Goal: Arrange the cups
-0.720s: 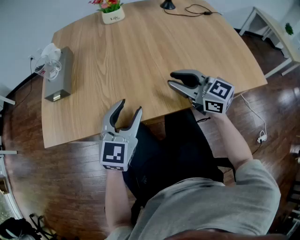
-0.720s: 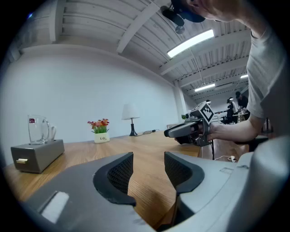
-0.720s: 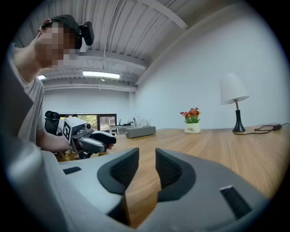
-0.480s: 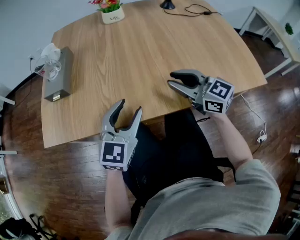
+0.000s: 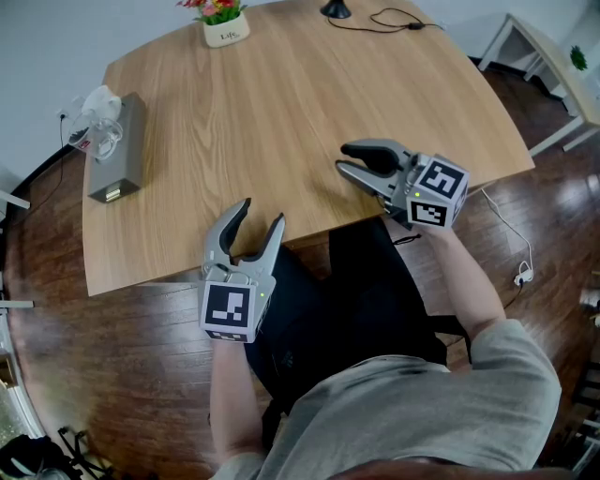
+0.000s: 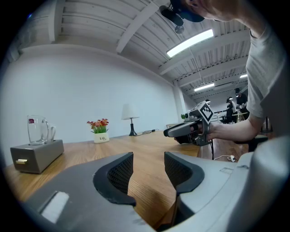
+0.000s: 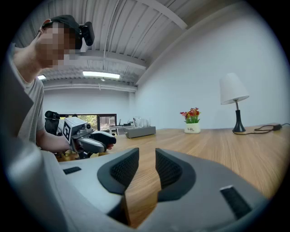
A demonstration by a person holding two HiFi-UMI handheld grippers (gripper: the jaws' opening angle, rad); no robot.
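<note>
Clear glass cups point(image 5: 97, 128) stand on a grey box point(image 5: 122, 159) at the table's far left edge; the left gripper view shows one glass mug point(image 6: 38, 129) on that box, and the right gripper view shows the cups point(image 7: 137, 122) small and far off. My left gripper point(image 5: 262, 212) hovers at the near table edge, open and empty. My right gripper point(image 5: 342, 157) is held over the table's near right part, pointing left. Its jaws stand a little apart with nothing between them. Both grippers are far from the cups.
A white pot of flowers point(image 5: 225, 28) sits at the far edge of the wooden table point(image 5: 281, 94). A lamp base point(image 5: 335, 9) and its black cable point(image 5: 394, 21) lie at the far right. A white side table point(image 5: 553, 56) stands on the floor to the right.
</note>
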